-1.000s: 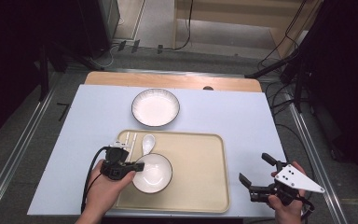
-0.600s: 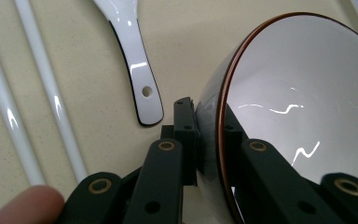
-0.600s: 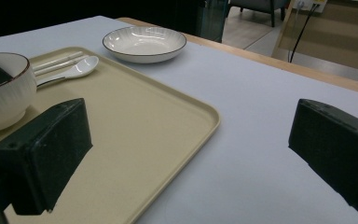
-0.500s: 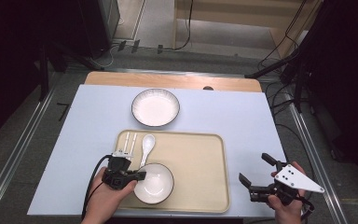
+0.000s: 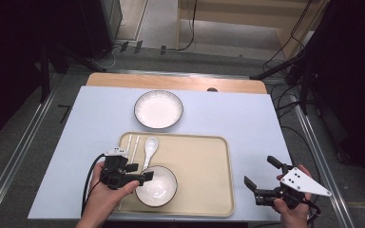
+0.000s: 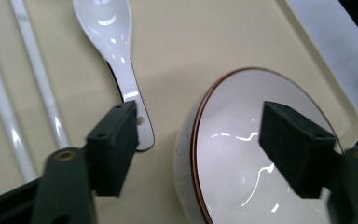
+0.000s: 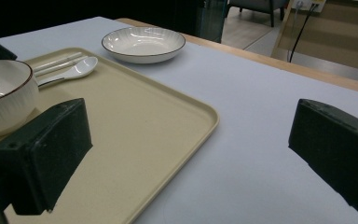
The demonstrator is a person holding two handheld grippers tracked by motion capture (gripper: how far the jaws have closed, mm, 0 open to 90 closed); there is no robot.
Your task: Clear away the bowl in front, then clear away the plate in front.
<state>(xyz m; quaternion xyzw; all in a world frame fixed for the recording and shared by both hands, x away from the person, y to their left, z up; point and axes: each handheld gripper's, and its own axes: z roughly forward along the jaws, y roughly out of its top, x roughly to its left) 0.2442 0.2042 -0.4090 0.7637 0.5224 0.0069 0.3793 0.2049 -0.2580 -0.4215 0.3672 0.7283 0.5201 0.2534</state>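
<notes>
High view: the left gripper (image 5: 134,173) sits at the left rim of the small bowl (image 5: 157,186) on the beige tray (image 5: 204,166). Its jaws have just been opening; in the left gripper view they straddle the bowl's rim (image 6: 200,121), one outside, one over the white inside, neither pressing. The bowl lies just right of that hand, well apart from the right gripper (image 5: 262,178), whose jaws stand wide and empty off the tray's right edge. A ceramic spoon (image 5: 149,148) and white chopsticks (image 5: 132,142) lie alongside, handles toward the person. Beyond, a ribbed plate (image 5: 158,109) rests on the pale-blue counter (image 5: 247,118); dark floor surrounds.
</notes>
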